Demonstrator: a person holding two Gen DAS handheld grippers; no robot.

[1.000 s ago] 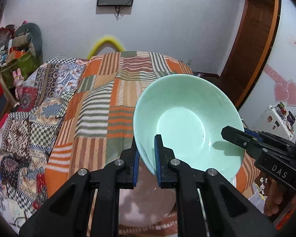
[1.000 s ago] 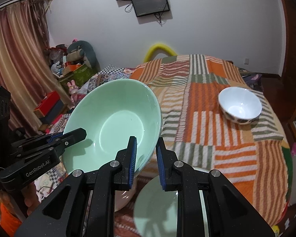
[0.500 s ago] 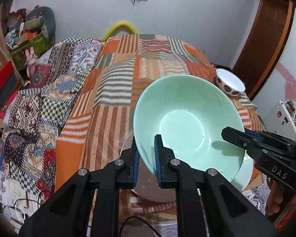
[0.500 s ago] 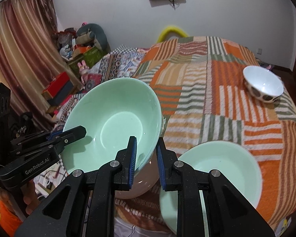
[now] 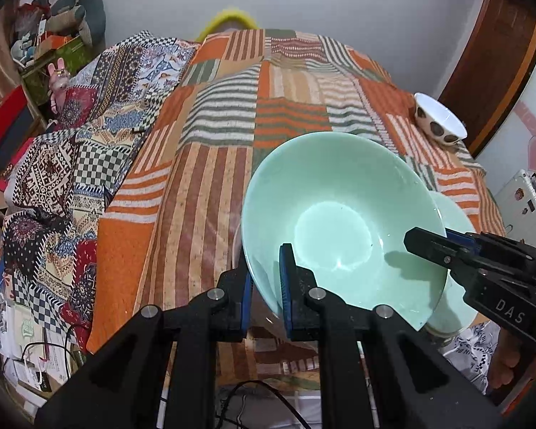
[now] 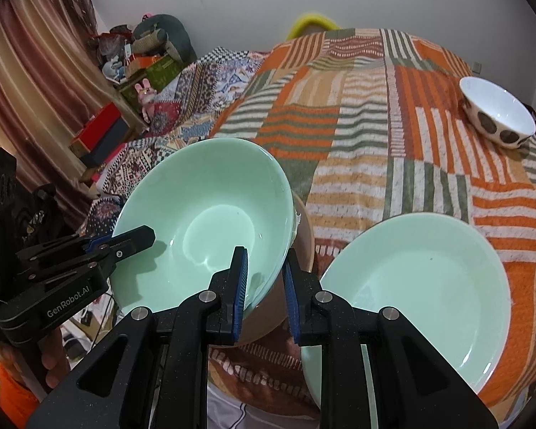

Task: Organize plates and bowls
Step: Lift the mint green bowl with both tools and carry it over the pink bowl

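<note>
Left claw (image 5: 264, 287) is clamped on the near-left rim of the green bowl (image 5: 339, 221); right claw (image 6: 264, 280) grips the opposite rim, blue pads pressing wall inside and out. The bowl hangs between them, tilted, its mouth facing up and toward the cameras; being round, it has no long axis. It sits low over a pinkish-brown bowl (image 6: 303, 232), mostly hidden beneath; contact cannot be told. Just right of these lies a green plate (image 6: 428, 286) on the striped blanket (image 6: 375, 125) covering the bed. A spotted white bowl (image 6: 496, 114) stands well apart at the far right. Compared with a second ago, both claws have sunk and tipped downward, bringing the plate and spotted bowl fully into view.
</note>
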